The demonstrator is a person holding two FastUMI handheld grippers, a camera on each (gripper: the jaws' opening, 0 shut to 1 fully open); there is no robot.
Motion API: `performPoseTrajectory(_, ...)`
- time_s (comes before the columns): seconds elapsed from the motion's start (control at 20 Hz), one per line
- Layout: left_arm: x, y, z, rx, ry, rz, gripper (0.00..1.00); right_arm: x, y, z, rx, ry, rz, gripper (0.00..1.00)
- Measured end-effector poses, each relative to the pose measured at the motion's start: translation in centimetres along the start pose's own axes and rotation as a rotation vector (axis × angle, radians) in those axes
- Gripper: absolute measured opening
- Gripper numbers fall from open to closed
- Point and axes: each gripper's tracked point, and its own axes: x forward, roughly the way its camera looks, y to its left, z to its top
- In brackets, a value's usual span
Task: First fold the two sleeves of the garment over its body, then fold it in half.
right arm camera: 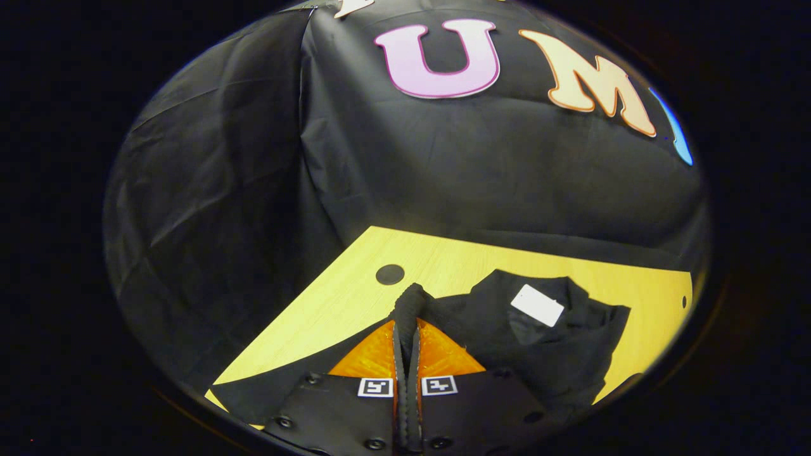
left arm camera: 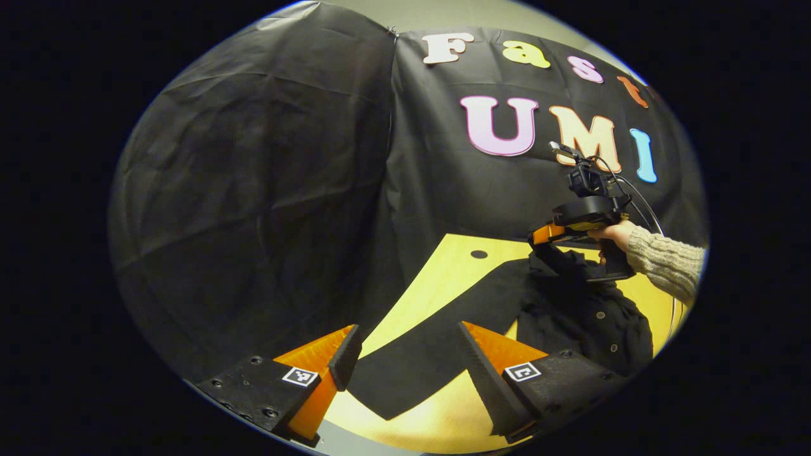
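Left gripper view: nearest the lens, left gripper (left arm camera: 405,354) with jaws spread wide, orange wedge fingers edged in ridged black pads (left arm camera: 347,356), nothing between them, square markers on the black bases. Beyond, black garment (left arm camera: 583,316) lying on the yellow wooden table (left arm camera: 443,266), one long flat sleeve (left arm camera: 424,361) stretched out toward the camera across the pale wood, matte and smooth. Body of the garment bunched and rumpled, small round buttons visible on it. Farther off, right gripper (left arm camera: 546,235) held by a hand (left arm camera: 613,235) in a knitted beige sleeve (left arm camera: 665,261), lifting a fold of the dark cloth off the table. Round dark hole (left arm camera: 479,254) in the tabletop near the back.

Right gripper view: closest, right gripper (right arm camera: 406,329) with jaws pressed together on a bunched ridge of black fabric, pinched between the two orange fingers and rising in a rounded lump above the tips. Behind it, garment (right arm camera: 545,342) spread on the table (right arm camera: 456,259), crumpled, inner side turned up with a white rectangular label (right arm camera: 537,305). Wood grain light and fine; round hole (right arm camera: 389,274) just left of the lifted cloth
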Motion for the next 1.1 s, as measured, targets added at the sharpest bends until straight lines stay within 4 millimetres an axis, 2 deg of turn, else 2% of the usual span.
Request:
performPoseTrajectory(0.15,1.0,0.4,-1.4,-0.019,0.040,0.014,0.91,2.2,0.1,-1.7,-0.009,0.058,-0.005,0.02)
performPoseTrajectory(0.3,1.4,1.3,-3.7,-0.028,0.089,0.021,0.92,3.7,0.5,-3.2,-0.010,0.094,-0.012,0.02)
performPoseTrajectory(0.45,2.1,1.1,-4.8,-0.047,0.137,0.024,0.93,3.6,0.9,-3.7,-0.033,0.101,0.001,0.09)
performPoseTrajectory(0.55,2.5,1.4,-6.2,-0.061,0.176,0.031,0.93,3.0,2.0,-3.8,-0.028,0.108,0.039,0.28)
performPoseTrajectory(0.6,2.7,1.6,-7.0,-0.065,0.198,0.037,0.93,2.6,2.2,-3.6,-0.021,0.112,0.055,0.26)
performPoseTrajectory(0.7,3.2,1.4,-8.5,-0.074,0.228,0.038,0.93,2.2,2.3,-3.5,-0.021,0.110,0.068,0.55)
performPoseTrajectory(0.85,3.9,1.8,-10.5,-0.066,0.262,0.040,0.93,0.0,1.4,-2.1,-0.064,0.057,0.045,0.95)
performPoseTrajectory(0.9,4.0,1.9,-11.0,-0.062,0.278,0.041,0.94,-1.0,1.4,-1.8,-0.072,0.034,0.046,0.93)
performPoseTrajectory(0.95,3.8,1.9,-11.4,-0.059,0.291,0.042,0.94,-2.0,1.4,-1.4,-0.076,0.012,0.054,0.98)
performPoseTrajectory(1.0,3.6,2.1,-11.6,-0.058,0.302,0.044,0.94,-3.3,1.3,-1.1,-0.080,-0.006,0.061,0.94)
performPoseTrajectory(1.1,3.5,2.0,-11.7,-0.059,0.324,0.043,0.94,-5.9,0.5,-0.7,-0.095,-0.042,0.050,0.98)
